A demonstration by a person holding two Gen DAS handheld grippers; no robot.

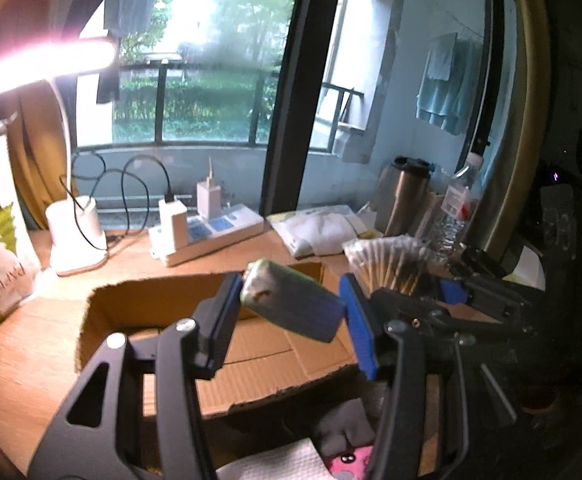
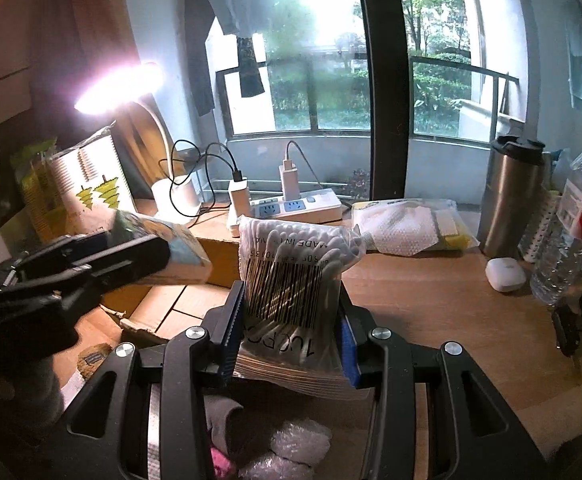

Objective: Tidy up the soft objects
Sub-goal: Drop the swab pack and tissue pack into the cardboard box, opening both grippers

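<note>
My left gripper (image 1: 291,300) is shut on a small tissue pack (image 1: 291,304), dark green in this light, and holds it above an open cardboard box (image 1: 259,364) on the wooden desk. In the right wrist view the same left gripper (image 2: 123,256) comes in from the left with the pack (image 2: 175,248) showing pale and printed. My right gripper (image 2: 291,304) is shut on a clear bag of cotton swabs (image 2: 291,276) with a barcode, held beside the box (image 2: 171,312). The bag also shows at the right of the left wrist view (image 1: 391,264).
A lit desk lamp (image 1: 77,232), a power strip with chargers (image 1: 207,232), a bag of white pads (image 2: 407,228), a steel tumbler (image 2: 511,196), a water bottle (image 2: 567,240) and a white earbud case (image 2: 505,274) stand around. Bubble wrap (image 2: 291,448) and grey cloth lie below.
</note>
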